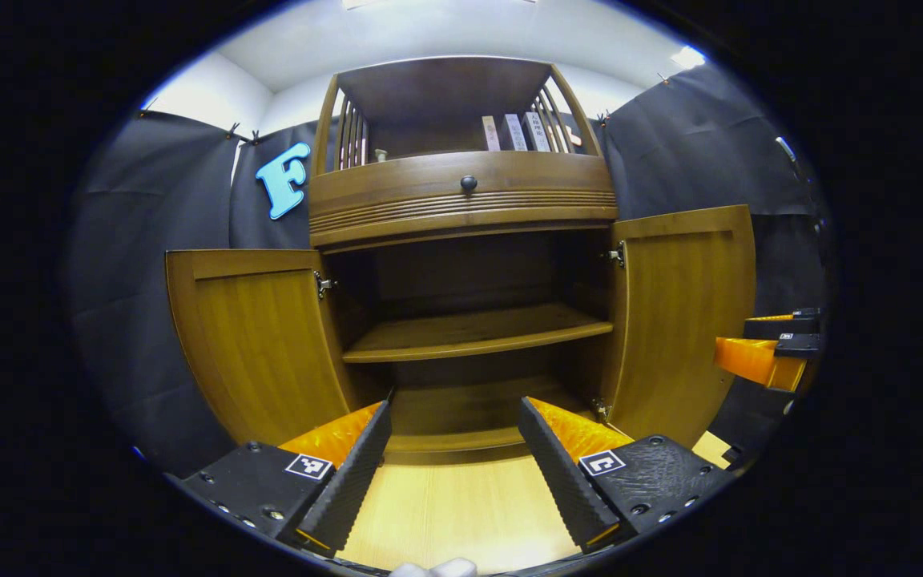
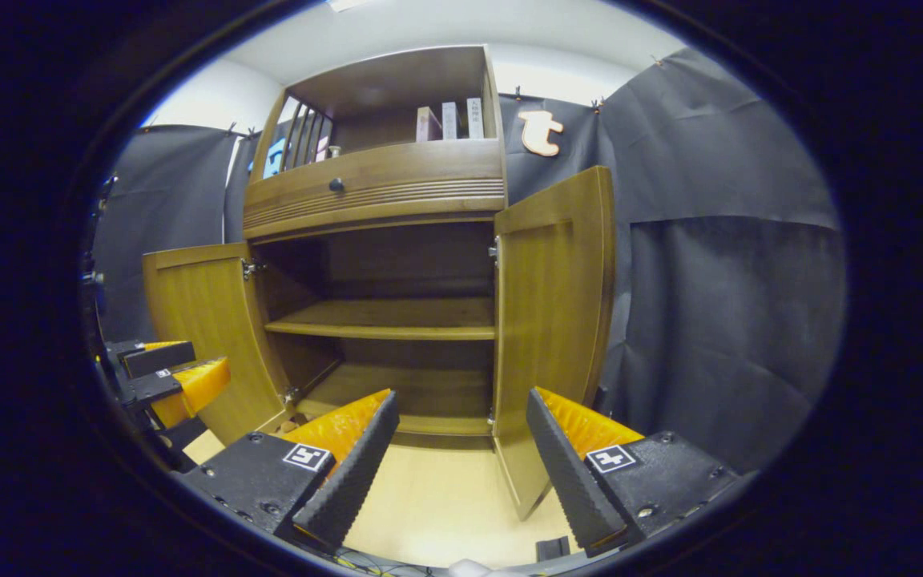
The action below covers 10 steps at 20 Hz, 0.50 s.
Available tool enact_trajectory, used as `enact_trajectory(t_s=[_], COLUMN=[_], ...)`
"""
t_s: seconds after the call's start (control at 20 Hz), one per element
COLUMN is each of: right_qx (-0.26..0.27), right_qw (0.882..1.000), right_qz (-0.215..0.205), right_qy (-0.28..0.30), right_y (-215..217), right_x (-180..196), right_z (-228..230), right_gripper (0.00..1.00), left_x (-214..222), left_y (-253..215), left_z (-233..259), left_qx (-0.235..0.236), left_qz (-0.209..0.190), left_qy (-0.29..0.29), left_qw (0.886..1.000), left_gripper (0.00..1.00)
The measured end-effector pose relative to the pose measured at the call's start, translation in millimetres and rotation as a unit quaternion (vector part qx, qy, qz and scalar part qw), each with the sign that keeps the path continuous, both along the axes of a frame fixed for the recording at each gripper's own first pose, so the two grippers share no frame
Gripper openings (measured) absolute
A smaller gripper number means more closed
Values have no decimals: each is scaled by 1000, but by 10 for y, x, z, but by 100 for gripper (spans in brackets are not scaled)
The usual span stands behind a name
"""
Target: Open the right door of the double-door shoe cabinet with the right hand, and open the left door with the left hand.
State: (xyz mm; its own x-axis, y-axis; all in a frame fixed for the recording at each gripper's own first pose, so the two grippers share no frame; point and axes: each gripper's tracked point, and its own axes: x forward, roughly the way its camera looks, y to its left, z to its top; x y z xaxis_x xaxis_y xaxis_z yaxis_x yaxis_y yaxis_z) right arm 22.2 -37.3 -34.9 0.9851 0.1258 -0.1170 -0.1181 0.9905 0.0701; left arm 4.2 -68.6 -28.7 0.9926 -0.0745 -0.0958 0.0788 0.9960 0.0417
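The left gripper is held low in front of the shoe cabinet, pointing straight into its open middle, fingers spread wide with nothing between them. The right gripper is held low too, off to the cabinet's right side, aimed at the edge of the right door — its fingers also spread and empty. In the left gripper view the right gripper shows at the far right, beyond the right door; in the right gripper view the left gripper shows at the far left, beside the left door.

Both doors stand swung open — the left door too — baring a shelf inside. Books stand on the top shelf; their spine writing is too small to read. Each finger mount carries a square black-and-white marker.
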Motion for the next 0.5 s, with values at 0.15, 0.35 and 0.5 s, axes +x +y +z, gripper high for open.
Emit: enact_trajectory(t_s=[0.15,0.35,0.5], right_qx=[-2,-6,-7], right_qw=[1000,1000,1000], right_qz=[-1,2,4], right_qy=[-12,-22,-28], right_y=[0,60,110], right_x=[11,12,16], right_z=[65,144,187], right_gripper=[100,100,100], left_x=[-14,-39,-48], left_y=[44,203,315], left_z=[28,160,233], left_qx=[0,-18,-21], left_qz=[6,23,33], left_qy=[-4,-15,-28], left_qw=[1000,999,999], left_gripper=[96,96,96])
